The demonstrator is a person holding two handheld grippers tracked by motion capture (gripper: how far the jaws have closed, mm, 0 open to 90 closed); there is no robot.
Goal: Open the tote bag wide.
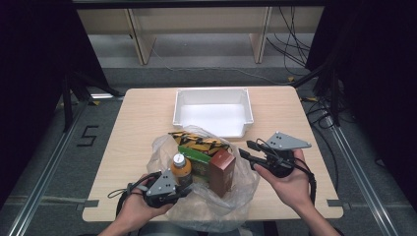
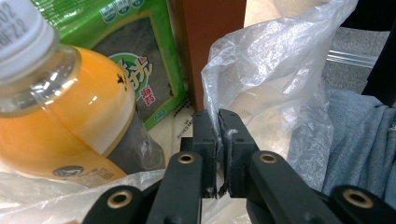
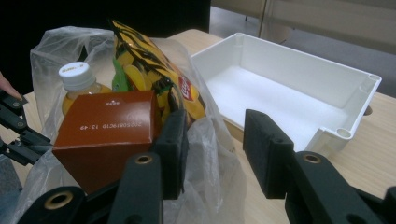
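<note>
1. Nearest the camera, the left gripper [image 1: 167, 189] sits at the near left edge of the desk [image 1: 137, 123]; its jaws are clenched on a fold of the thin clear plastic bag [image 2: 261, 60].
2. Inside the bag stand an orange juice bottle with a white cap [image 1: 181, 169], a green flat packet [image 1: 196, 160], a brown cardboard box [image 1: 222, 172] and a yellow-black crisp bag [image 1: 199, 141].
3. On the right, the right gripper [image 1: 253, 150] hovers just beside the bag's right edge; its jaws are released, with nothing pressed between them.
4. Far behind the bag, a white rectangular plastic tray [image 1: 212, 96] rests on the desk.
</note>
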